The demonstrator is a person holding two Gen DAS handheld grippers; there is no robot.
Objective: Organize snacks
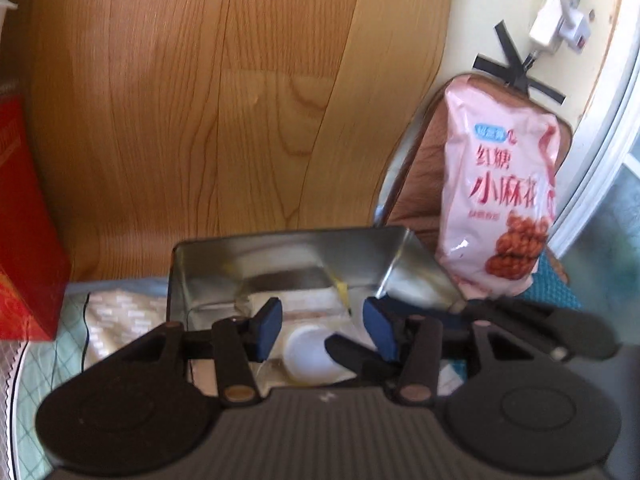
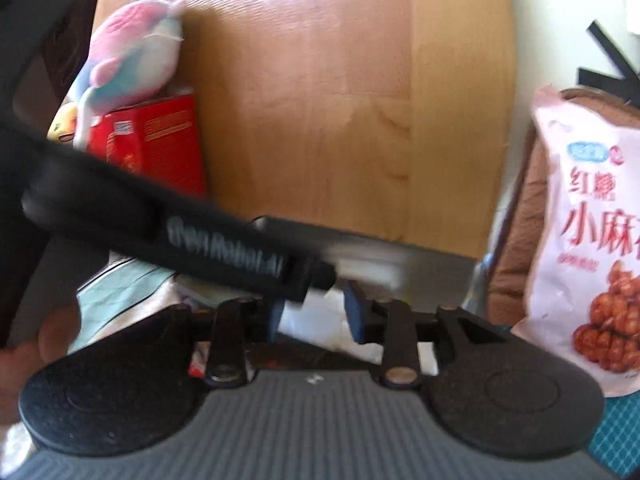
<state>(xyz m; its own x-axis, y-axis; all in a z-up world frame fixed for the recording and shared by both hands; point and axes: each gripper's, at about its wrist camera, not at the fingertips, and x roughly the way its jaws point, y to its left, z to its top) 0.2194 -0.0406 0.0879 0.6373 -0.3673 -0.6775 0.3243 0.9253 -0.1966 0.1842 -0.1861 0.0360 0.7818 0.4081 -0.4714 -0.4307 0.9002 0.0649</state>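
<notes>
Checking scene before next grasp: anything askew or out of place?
The pink snack bag is propped upright against a brown cushion beside the metal tin, not in it. The tin stands open, with a white round item inside. Both views are blurred. No spill or damage is visible.

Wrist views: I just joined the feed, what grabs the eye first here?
The pink snack bag stands out at right, propped upright against a brown cushion. Below centre sits an open metal tin, with the left tool open above a white lid inside. At left, a red box carries a pastel plush.
</notes>
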